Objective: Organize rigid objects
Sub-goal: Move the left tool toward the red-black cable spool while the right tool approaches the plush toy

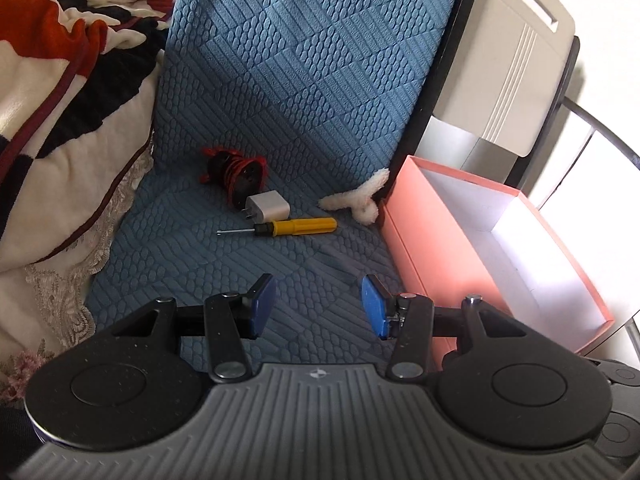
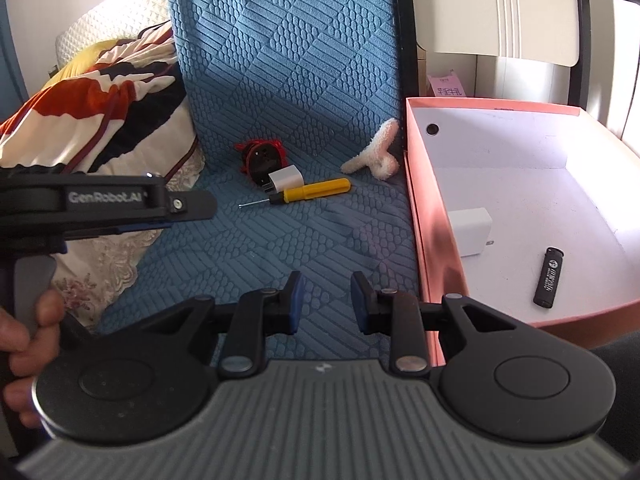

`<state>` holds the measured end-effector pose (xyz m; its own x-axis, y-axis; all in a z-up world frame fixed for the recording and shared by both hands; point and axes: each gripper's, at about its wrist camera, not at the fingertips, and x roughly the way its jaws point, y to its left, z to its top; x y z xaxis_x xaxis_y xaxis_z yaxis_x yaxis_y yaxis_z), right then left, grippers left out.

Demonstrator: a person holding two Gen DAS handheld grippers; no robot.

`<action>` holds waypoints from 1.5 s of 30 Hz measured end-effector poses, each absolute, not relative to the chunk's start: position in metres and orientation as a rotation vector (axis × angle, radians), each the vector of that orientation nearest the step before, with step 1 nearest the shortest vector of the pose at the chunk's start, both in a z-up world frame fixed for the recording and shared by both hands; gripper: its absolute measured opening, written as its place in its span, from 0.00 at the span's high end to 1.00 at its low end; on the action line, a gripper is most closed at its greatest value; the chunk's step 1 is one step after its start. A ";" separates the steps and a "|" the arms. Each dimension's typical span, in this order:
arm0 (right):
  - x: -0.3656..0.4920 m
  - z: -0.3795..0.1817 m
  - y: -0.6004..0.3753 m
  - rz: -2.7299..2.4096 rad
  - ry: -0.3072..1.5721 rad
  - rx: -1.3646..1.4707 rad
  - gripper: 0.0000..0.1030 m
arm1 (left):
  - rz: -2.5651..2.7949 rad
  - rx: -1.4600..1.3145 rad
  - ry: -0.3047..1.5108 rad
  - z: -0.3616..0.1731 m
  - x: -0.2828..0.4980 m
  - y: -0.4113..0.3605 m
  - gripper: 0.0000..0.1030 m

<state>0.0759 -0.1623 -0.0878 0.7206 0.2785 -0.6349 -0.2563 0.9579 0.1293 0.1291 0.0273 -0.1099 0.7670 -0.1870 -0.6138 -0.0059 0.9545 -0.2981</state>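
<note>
Screwdriver, small charger and red-black clip loose on blue cushion, awaiting pink box; left gripper and right gripper jaws open, empty.

1. Bare blue cushion lies open between the left gripper and the yellow screwdriver.
2. Behind the screwdriver, the white charger and the red-and-black object crowd together, touching.
3. The pink box walls off the right side, its top open; a white adapter and a black lighter lie inside, well apart.
4. A fluffy white clip sits just beside the box's far corner.
5. The blanket banks up on the left.
</note>
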 end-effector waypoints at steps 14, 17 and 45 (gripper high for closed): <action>0.119 -0.092 -0.148 0.301 0.666 0.062 0.71 | -0.067 -0.307 0.696 -0.113 0.194 0.048 0.46; 0.130 -0.094 -0.143 0.303 0.653 0.062 0.71 | -0.044 -0.322 0.695 -0.116 0.205 0.058 0.36; 0.247 -0.120 -0.123 0.247 0.717 0.132 0.71 | -0.013 -0.538 0.756 -0.160 0.318 0.113 0.36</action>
